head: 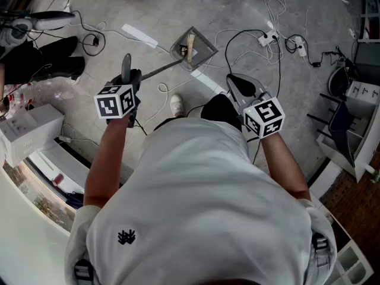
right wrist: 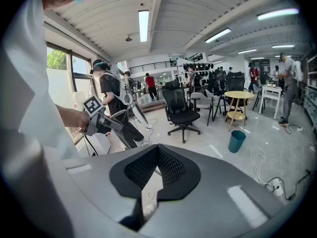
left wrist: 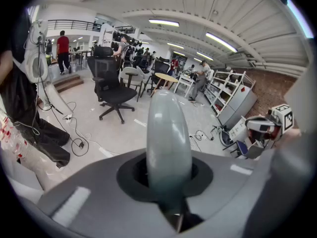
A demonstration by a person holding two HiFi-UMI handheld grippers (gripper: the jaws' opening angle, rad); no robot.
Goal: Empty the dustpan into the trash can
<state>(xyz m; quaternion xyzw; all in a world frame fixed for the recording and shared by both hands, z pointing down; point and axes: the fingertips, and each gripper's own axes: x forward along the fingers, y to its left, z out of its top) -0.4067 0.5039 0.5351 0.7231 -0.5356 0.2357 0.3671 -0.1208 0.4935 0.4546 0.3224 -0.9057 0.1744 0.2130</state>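
Left gripper (left wrist: 168, 175): we see its jaws pressed onto the rounded grey grip (left wrist: 168, 133) of the dustpan's long handle. Holding at the top end lets us carry the pan low and out in front.
Dustpan (head: 193, 49): it sits at the far end of the thin rod, down near the floor ahead of our feet. Its mouth faces up, so the pale stick-like scrap (head: 190, 45) stays inside.
Right gripper (right wrist: 157, 151): its jaws are pressed together with nothing between them. We judge it is idling at our side.
Trash can: we take the teal bin (right wrist: 237, 141) to be it. It stands well away from the pan.
Step in hand: carrying, we judge, with tipping not yet begun.
In the way: loose cables (head: 279, 16) and a power strip (head: 267, 38) lie across the floor. White strips (head: 139, 34) lie near the pan.
Around: a black office chair (right wrist: 181, 108) and other people farther off.
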